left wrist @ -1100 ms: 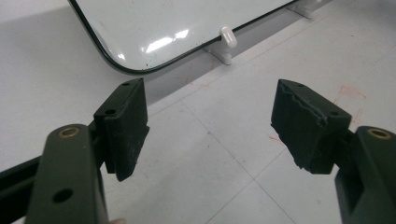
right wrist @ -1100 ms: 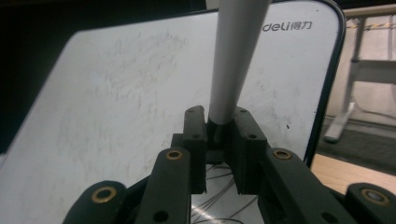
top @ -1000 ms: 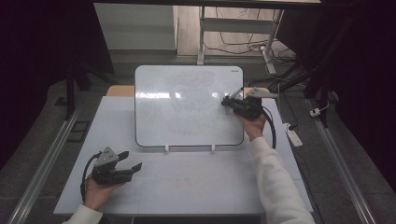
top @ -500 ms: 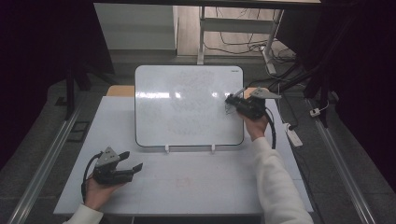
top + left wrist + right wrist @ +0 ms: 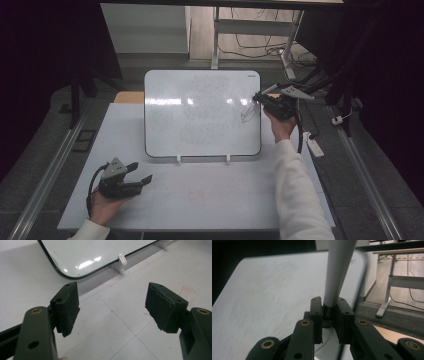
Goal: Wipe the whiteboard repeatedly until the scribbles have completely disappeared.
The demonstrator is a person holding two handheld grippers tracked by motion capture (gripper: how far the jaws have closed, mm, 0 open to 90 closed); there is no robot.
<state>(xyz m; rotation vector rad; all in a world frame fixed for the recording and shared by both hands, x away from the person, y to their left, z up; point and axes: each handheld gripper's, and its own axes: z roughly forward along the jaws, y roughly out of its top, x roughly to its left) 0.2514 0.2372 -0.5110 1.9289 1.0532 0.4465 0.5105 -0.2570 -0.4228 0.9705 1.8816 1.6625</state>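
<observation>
A: Here, the right gripper [image 5: 261,97] pinches a grey marker [image 5: 338,270] between its jaws at the right edge of the whiteboard [image 5: 200,112], which stands propped on two clips [image 5: 178,159] toward the far side of the table [image 5: 215,195]. A small dark scribble [image 5: 246,113] sits just inside that edge, below the gripper.

B: And the left gripper [image 5: 139,172]?

A: Spread, holding nothing, resting near the table's near-left corner, well apart from the board. In the left gripper view I see its pads [image 5: 66,307] wide over bare tabletop.

B: Main hazard?

A: As I judge it, pressing too hard so close to the board's edge. The board merely leans in its clips, so a firm push could tip or slide it. The marker could also swivel in the narrow pinch and smear the stroke. I cannot tell whether the tip touches the surface now.
</observation>
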